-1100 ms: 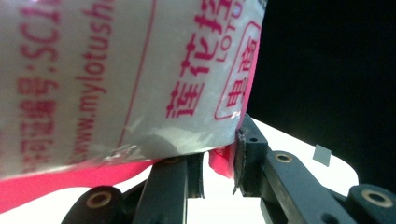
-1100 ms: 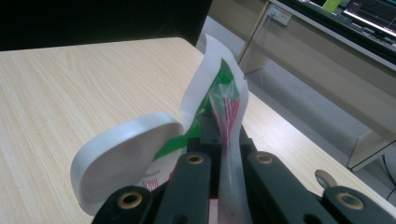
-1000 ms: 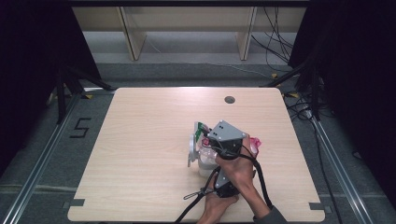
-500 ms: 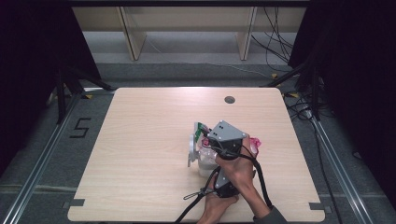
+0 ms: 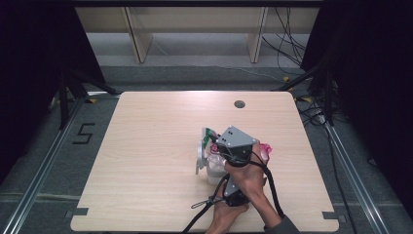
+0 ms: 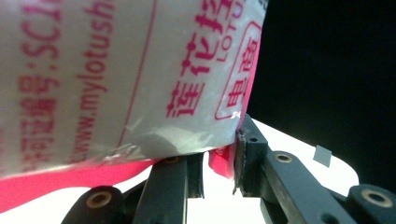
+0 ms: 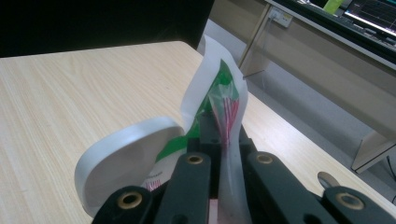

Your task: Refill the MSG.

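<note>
One desk (image 5: pixel 146 161), pale wood, carrying everything beneath both grippers. One white plastic packet (image 6: pixel 116 79) with pink print and pink edge, held off the desk, its corner clamped between the left gripper (image 6: pixel 219 163) fingers. Its green-and-white end (image 7: pixel 219 93) rises just beyond the right gripper (image 7: pixel 219 140) fingers, which are closed tight on the film.

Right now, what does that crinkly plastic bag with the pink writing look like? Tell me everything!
The plastic bag is soft, shiny and whitish, with pink letters, a pink edge and a green patch near its top. It stands partly lifted above the wooden table, crumpled and bent. The right gripper pinches its thin upper edge, and the left gripper clamps its pink edge. A white round flap curls out beside it.
</note>
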Demonstrator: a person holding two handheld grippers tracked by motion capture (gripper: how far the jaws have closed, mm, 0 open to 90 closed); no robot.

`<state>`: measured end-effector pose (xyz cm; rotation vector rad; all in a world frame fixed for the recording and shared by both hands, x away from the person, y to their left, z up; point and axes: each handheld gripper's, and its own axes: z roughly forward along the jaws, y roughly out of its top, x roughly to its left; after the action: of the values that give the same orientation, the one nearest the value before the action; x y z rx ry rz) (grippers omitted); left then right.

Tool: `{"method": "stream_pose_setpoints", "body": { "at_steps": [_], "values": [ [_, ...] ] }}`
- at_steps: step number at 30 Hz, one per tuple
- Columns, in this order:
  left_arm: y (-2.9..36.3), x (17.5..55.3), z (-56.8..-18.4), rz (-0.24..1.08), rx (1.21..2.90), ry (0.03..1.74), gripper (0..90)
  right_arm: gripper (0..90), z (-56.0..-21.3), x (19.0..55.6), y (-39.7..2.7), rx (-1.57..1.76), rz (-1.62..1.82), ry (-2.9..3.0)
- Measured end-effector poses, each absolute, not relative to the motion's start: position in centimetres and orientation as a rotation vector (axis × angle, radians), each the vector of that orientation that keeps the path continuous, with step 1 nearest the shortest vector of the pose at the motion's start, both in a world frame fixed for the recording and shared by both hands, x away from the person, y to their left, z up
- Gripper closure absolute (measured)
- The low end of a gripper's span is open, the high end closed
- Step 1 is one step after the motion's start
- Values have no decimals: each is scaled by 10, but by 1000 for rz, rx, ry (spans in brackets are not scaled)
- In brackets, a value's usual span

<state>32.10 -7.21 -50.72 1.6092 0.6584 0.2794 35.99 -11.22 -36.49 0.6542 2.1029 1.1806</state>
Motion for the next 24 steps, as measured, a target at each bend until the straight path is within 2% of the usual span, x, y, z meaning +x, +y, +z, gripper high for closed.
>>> {"method": "stream_pose_setpoints", "body": {
  "at_steps": [24],
  "values": [
    [-73, 321, -508, 272, 1589, 665, 759, 900, -366, 361, -111, 632, 1160, 2109]
  ]
}}
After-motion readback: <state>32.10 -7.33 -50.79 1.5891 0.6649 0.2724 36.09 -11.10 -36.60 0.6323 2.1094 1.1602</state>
